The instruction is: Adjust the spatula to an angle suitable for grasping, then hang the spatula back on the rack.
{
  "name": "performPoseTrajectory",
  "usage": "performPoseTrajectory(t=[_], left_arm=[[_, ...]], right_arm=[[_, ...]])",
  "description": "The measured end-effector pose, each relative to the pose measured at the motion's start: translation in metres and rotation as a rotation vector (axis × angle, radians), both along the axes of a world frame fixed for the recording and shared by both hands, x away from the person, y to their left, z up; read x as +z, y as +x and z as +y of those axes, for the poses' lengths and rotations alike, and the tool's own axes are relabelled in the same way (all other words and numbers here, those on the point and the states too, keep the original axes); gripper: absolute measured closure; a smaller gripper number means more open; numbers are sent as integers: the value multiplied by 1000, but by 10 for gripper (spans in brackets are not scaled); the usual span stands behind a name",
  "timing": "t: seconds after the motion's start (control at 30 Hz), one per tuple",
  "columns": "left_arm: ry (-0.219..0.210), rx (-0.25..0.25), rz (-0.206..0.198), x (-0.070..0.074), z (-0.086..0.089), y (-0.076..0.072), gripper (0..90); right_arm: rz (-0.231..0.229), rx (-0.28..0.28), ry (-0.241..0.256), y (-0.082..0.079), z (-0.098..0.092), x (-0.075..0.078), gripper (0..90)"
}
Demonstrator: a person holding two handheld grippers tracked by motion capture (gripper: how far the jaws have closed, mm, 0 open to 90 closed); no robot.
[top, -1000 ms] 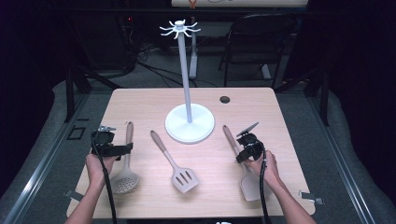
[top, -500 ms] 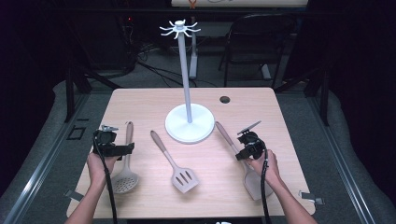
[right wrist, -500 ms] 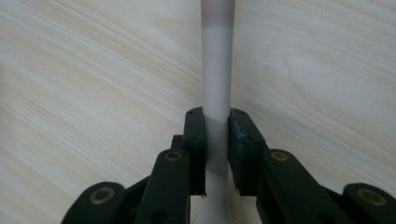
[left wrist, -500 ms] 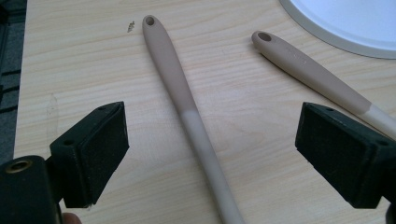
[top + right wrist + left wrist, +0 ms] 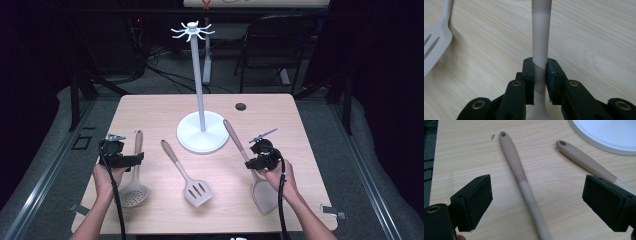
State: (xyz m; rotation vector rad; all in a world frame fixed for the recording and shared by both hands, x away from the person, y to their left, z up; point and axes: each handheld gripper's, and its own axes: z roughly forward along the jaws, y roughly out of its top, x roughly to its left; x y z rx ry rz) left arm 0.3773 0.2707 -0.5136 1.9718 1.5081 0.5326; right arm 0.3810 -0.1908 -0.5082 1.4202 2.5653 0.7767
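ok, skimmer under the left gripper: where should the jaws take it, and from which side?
Take the skimmer on its straight handle, near the colour change, coming from above with one jaw either side. It lies flat on the table, free of the slotted turner, and the left gripper is already open astride it. The round perforated head offers less purchase.

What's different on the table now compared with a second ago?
The right gripper, shut on the solid spatula, has swung its handle tip to the left, toward the white stand base; the blade stays near the table's front edge. The left gripper still hovers open over the skimmer handle. The slotted spatula and the stand have not moved.
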Motion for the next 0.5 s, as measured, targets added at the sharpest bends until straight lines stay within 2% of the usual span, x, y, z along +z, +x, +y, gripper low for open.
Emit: performPoseTrajectory(t=[0.07,0.1,0.2,0.3,0.4,0.5], left_arm=[[-3,-3,-7,1,0,-1,91],[-15,-7,-10,2,0,0,91],[-47,-16,-8,3,-1,0,91],[-56,-21,-6,4,-2,0,89],[-92,-27,-7,6,-2,-1,87],[-138,-48,-10,11,-7,-3,87]], right_arm=[[-19,14,2,-2,4,3,786],[-21,27,-12,-3,5,4,787],[-33,42,9,-6,10,7,786],[-55,57,13,-8,13,10,787],[-68,65,18,-9,15,13,787],[-103,80,15,-12,18,17,787]])
